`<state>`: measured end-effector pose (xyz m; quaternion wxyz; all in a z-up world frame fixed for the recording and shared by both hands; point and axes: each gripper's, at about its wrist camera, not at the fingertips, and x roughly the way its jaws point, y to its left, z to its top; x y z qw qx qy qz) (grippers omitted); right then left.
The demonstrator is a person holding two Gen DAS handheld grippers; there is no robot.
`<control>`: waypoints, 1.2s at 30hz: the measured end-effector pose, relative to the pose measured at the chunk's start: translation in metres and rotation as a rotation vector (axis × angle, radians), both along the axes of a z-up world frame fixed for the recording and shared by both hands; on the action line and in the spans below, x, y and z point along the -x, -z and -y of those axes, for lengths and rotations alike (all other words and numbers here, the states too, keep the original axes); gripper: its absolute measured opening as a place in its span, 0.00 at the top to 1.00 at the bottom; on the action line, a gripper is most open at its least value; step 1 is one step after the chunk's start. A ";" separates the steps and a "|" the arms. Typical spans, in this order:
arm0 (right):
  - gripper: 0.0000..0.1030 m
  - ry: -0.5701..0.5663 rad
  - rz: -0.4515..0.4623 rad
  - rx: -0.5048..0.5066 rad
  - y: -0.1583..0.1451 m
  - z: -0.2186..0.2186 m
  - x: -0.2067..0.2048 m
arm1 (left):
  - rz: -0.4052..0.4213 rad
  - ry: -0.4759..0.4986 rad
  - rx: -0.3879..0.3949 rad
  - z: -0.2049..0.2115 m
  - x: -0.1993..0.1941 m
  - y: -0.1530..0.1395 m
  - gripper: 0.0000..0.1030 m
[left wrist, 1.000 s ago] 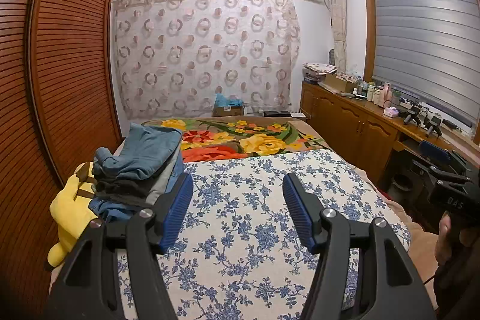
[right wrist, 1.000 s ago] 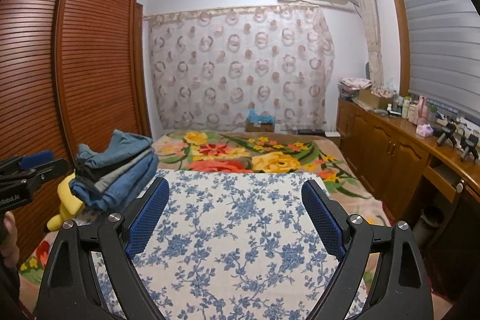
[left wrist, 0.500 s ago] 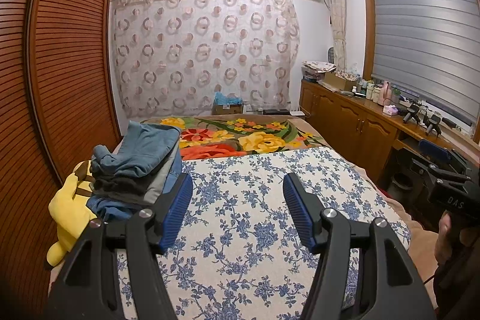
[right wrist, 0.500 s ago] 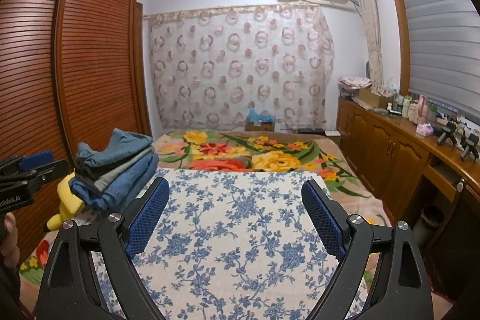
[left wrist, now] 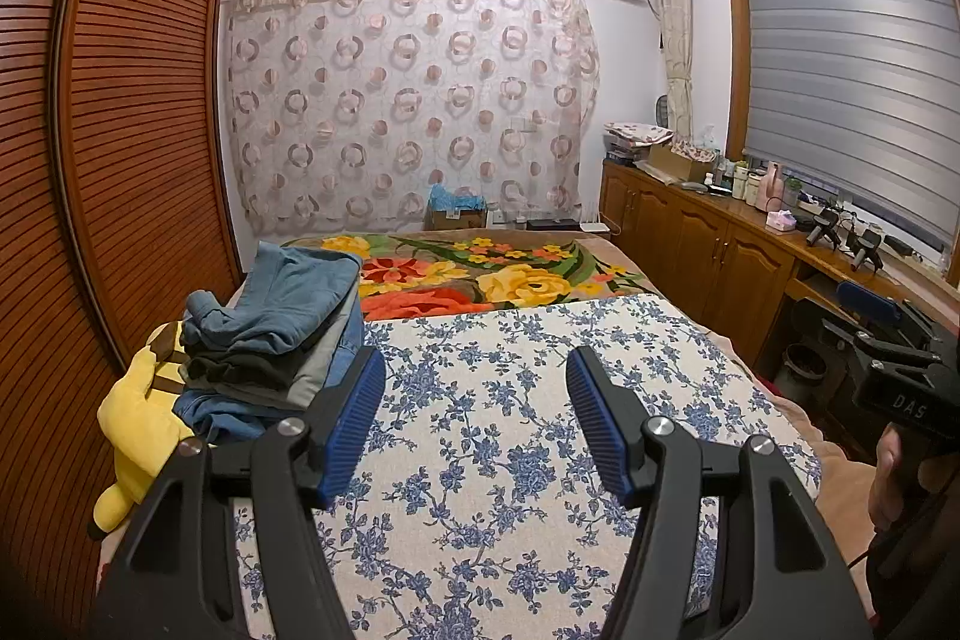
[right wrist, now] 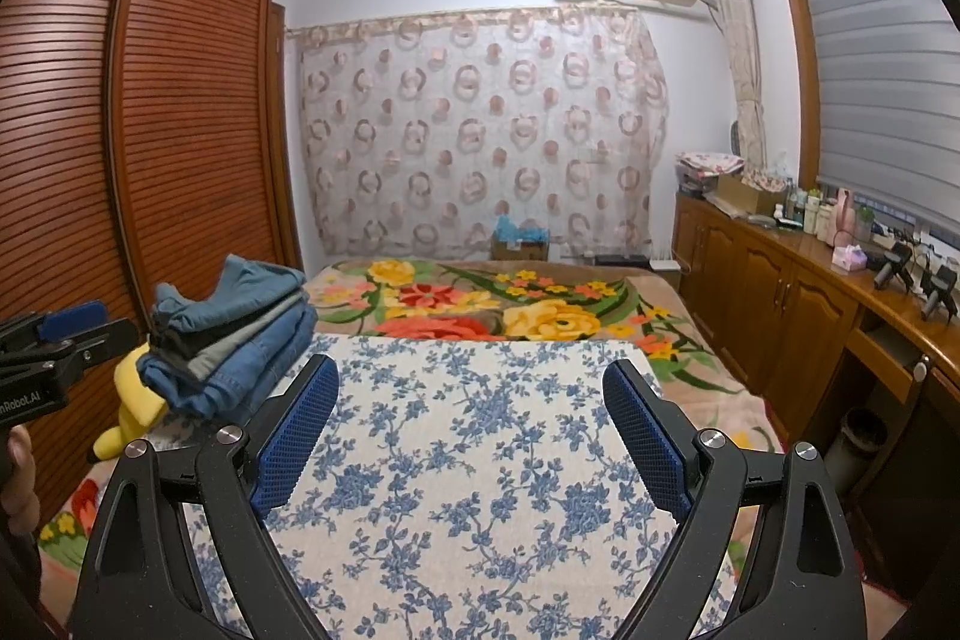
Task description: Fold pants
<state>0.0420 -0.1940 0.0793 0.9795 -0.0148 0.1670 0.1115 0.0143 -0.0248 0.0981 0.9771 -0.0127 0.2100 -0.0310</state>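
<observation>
Left gripper [left wrist: 477,415]: its blue-padded fingers stood spread wide with nothing between them, held level above the near part of the bed and aimed at the far wall.
Right gripper [right wrist: 471,430]: likewise spread and carrying nothing, held beside the left one over the same cloth; a hand [left wrist: 894,466] gripped its handle at the right edge of the left view.
Cloth under both: a blue-flowered sheet [left wrist: 540,436] lay flat and bare across the near half of the bed, with a bright floral blanket [left wrist: 480,274] beyond it.
Pants: a stack of pants [left wrist: 270,340], denim and grey pieces roughly folded and piled, sat at the left edge of the bed, just left of the left gripper's fingers and resting against a yellow plush toy [left wrist: 138,418].
Stage: the bare sheet and the piled stack fitted either a pair about to be drawn from the stack for folding or a stack of finished pairs just laid aside; the pictures did not settle which.
Doing it well: judging by the soft, sagging pile, any grip there would need to pinch a single layer at a waistband or hem, so the pieces beneath did not drag along, and the sheet offered room to spread one pair flat.
Risk: the stack leaned toward the bed's edge and could topple.
</observation>
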 end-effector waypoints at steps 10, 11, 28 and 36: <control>0.11 0.000 -0.002 -0.001 -0.001 0.000 0.000 | 0.000 0.001 -0.001 0.001 0.000 0.002 0.39; 0.11 0.001 -0.001 -0.001 -0.001 0.000 0.000 | 0.000 0.001 -0.001 0.001 0.000 0.002 0.39; 0.11 0.000 -0.003 -0.001 -0.001 0.000 0.000 | 0.000 0.001 -0.001 0.001 0.000 0.002 0.39; 0.11 0.001 -0.002 -0.001 -0.002 0.000 0.000 | 0.000 0.001 -0.001 0.001 0.000 0.002 0.39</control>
